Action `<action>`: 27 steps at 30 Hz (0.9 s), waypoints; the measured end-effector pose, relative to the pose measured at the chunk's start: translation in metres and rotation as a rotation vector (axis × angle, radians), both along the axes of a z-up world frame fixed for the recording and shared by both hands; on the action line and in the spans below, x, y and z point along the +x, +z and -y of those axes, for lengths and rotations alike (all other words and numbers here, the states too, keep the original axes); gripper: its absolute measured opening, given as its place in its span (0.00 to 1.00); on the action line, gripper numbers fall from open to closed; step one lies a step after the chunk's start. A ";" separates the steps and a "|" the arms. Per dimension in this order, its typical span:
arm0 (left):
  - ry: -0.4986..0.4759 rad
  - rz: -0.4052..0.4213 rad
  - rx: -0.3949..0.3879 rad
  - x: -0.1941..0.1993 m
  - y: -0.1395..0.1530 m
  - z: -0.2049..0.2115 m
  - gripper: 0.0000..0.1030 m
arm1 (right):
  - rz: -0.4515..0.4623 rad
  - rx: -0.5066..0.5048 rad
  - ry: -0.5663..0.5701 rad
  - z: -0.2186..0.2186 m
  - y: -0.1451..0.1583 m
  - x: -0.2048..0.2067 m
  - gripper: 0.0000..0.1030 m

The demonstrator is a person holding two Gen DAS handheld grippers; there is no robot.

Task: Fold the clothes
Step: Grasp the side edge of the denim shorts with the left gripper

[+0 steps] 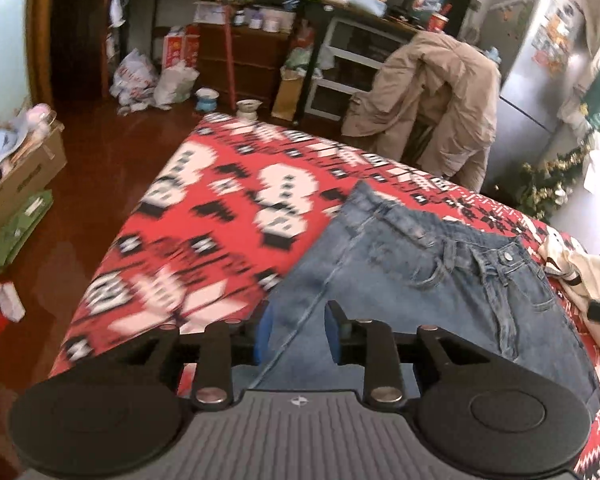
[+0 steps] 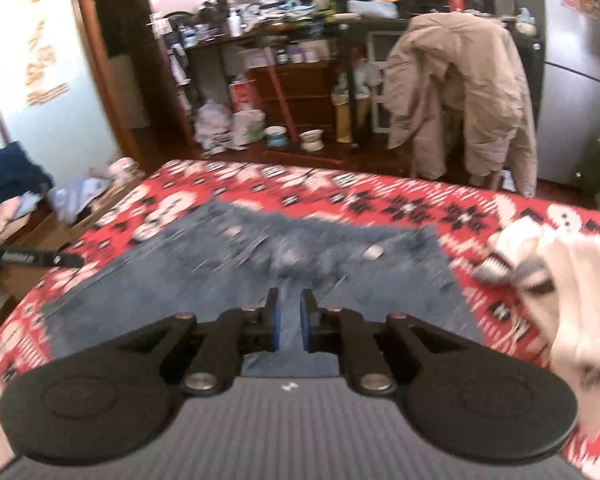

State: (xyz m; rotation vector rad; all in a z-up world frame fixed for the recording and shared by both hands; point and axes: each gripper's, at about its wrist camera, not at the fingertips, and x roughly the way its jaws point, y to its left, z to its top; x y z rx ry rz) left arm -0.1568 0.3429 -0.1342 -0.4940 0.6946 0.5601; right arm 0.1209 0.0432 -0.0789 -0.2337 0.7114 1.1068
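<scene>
Cardboard box point(image 1: 24, 168) on the floor at the far left, stuffed with pale cloth and soft bits I can't sort out. Two bulging plastic bags point(image 1: 152, 80) slump by the shelves, and two small bowls point(image 2: 296, 138) stand on the floor beside them, contents out of sight.

Now the table point(image 1: 188, 216), covered in a red, white and black patterned cloth. The jeans point(image 1: 400, 276) lie flat on it, waistband and button towards the far edge, legs running back under both tools. A cream garment point(image 2: 572, 292) is heaped at the table's right end, just beside the jeans.

Left tool point(image 1: 298, 334): jaws parted, blue pads clear of the denim, nothing between them. Right tool point(image 2: 290, 324): a narrow gap, pads not pressing on anything, the jeans showing straight through it. No earlier look to compare.

Beyond the table, a tan coat point(image 1: 428, 104) hangs over a chair, a silver fridge point(image 1: 540, 68) stands to the right, and crowded shelves point(image 2: 260, 32) line the back wall over a dark red floor.

The right view is badly smeared; the waistband there is only streaks. The left tool pokes in at that view's left edge, cut off.
</scene>
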 end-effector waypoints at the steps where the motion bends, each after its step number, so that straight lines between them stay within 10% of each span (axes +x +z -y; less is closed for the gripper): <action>1: 0.014 -0.003 -0.001 -0.009 -0.003 -0.002 0.29 | -0.012 0.004 0.002 0.005 -0.001 -0.008 0.13; 9: 0.058 -0.003 -0.038 -0.050 -0.030 -0.012 0.34 | -0.113 0.041 0.023 0.037 -0.008 -0.064 0.15; 21: 0.016 -0.099 0.117 -0.054 -0.043 0.005 0.33 | -0.206 0.080 -0.007 0.051 -0.011 -0.082 0.17; 27: -0.019 -0.110 0.125 -0.049 -0.041 0.011 0.19 | -0.214 0.066 -0.006 0.049 -0.016 -0.083 0.17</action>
